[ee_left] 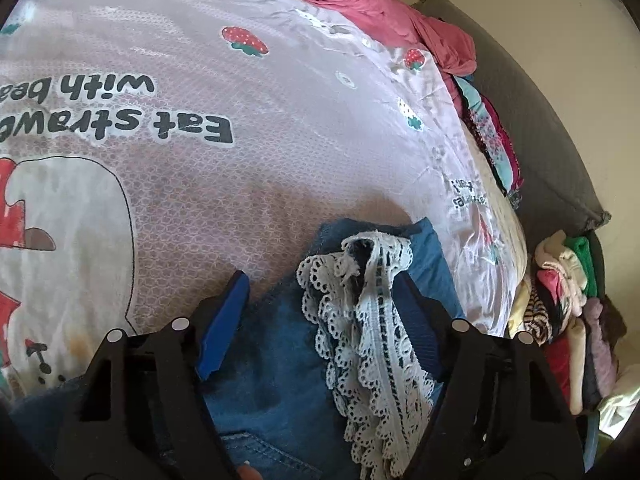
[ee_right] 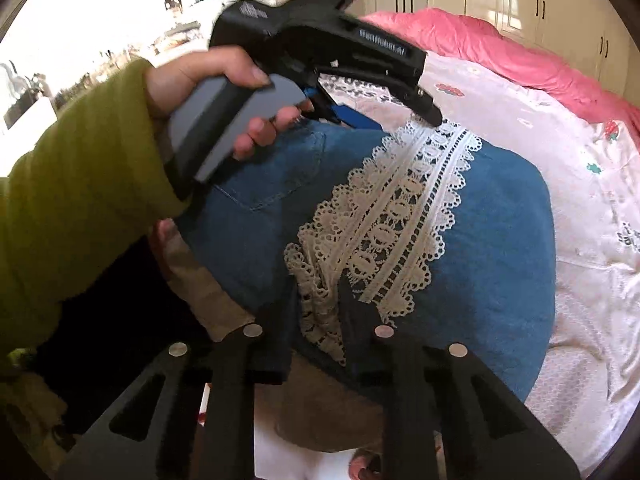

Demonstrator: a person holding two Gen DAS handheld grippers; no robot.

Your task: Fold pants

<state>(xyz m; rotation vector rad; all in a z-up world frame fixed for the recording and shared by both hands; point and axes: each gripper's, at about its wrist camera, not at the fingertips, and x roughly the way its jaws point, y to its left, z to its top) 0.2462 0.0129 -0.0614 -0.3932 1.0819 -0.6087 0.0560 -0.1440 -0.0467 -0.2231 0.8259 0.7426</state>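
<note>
The right gripper (ee_right: 316, 312) is clenched on the lace trim (ee_right: 384, 216) of the blue pants (ee_right: 500, 240). The left gripper (ee_left: 320, 300) is spread wide, its fingers either side of that trim.

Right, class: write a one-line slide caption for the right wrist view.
Right gripper pinches the lace trim on blue denim pants while the left gripper reaches in.

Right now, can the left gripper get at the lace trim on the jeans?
Probably yes. The left gripper stands open right over the lace trim on the jeans, nothing between them. The right gripper pinches the lace's other end, well apart.
</note>
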